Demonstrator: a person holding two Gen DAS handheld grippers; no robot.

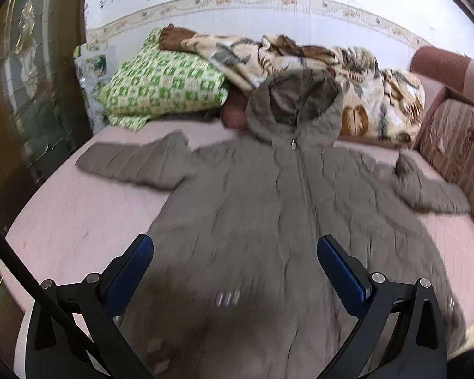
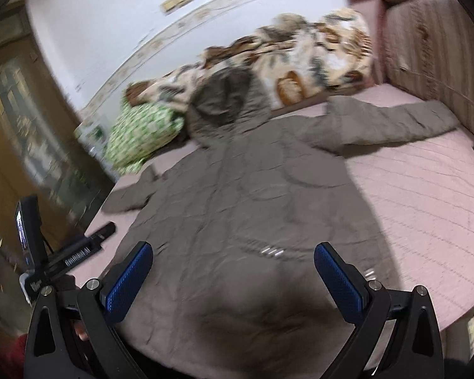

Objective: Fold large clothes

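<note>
A large grey-brown hooded padded jacket [image 1: 262, 208] lies spread face up on a pink bed [image 1: 79, 221], zipped, both sleeves out to the sides, hood toward the wall. It also shows in the right wrist view [image 2: 252, 208]. My left gripper [image 1: 235, 249] is open and empty, hovering above the jacket's lower part. My right gripper [image 2: 233, 255] is open and empty, also above the jacket's lower part. The left gripper's body [image 2: 79, 249] shows at the left edge of the right wrist view.
A green-and-white checked blanket [image 1: 164, 88] and a brown floral blanket [image 1: 347, 75] are piled at the back by the wall. A striped padded headboard [image 1: 458, 145] borders the bed on the right. A wooden door [image 1: 31, 94] stands on the left.
</note>
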